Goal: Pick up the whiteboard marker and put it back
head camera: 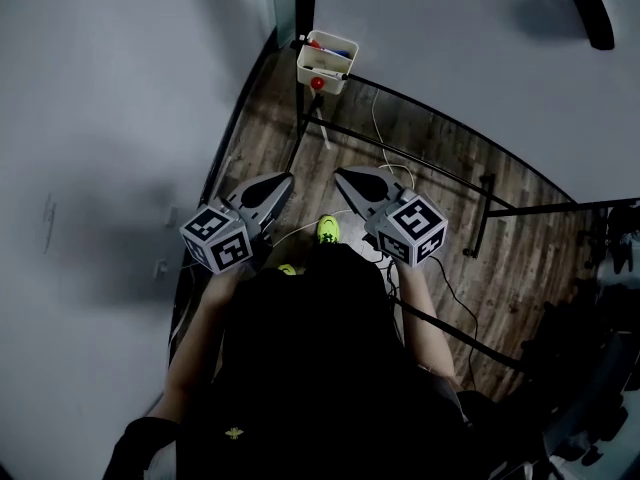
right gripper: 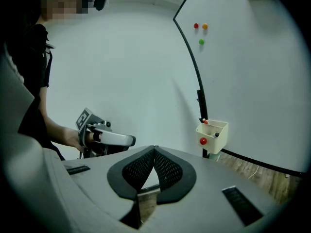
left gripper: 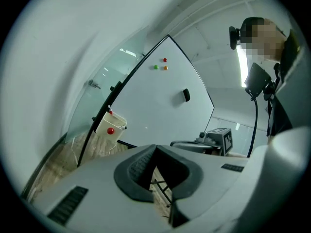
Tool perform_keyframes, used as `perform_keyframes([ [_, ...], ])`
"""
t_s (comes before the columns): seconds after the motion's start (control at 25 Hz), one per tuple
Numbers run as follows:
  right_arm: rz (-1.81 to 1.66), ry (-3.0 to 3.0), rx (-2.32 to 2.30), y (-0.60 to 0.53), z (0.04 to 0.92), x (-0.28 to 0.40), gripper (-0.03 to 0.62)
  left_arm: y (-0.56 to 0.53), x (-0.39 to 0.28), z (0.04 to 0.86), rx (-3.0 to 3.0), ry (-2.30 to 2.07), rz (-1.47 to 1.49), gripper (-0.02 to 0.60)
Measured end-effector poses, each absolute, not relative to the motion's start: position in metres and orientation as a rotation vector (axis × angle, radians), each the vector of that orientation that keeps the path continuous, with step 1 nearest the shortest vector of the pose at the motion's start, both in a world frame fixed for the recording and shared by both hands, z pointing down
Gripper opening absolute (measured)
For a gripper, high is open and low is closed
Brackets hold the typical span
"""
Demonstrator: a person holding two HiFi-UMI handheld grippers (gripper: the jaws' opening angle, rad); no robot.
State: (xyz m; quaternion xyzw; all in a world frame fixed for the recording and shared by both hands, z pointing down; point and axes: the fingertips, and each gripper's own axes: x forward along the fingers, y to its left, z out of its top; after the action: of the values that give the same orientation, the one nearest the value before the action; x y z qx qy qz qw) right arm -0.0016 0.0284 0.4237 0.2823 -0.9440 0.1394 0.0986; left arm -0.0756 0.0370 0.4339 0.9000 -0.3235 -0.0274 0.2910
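The left tongs (head camera: pixel 286 180) and right tongs (head camera: pixel 340 174) are clenched, empty. The marker (head camera: pixel 315 44) stands in the box (head camera: pixel 336 79), far ahead by the board (head camera: pixel 450 28). It looks light, hard and slippery; grab its middle.

The markers (head camera: pixel 330 50) in the white holder (head camera: pixel 342 76) are too small to tell apart. The whiteboard (head camera: pixel 450 38) is cut off at the far and right edges.
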Motion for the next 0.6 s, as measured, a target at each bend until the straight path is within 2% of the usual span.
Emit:
perform_keyframes([
  [0.6, 0.355, -2.793, 0.919, 0.121, 0.404, -0.046, 0.0, 0.135, -0.109, 0.426, 2.454, -0.781, -0.086, 0.02],
])
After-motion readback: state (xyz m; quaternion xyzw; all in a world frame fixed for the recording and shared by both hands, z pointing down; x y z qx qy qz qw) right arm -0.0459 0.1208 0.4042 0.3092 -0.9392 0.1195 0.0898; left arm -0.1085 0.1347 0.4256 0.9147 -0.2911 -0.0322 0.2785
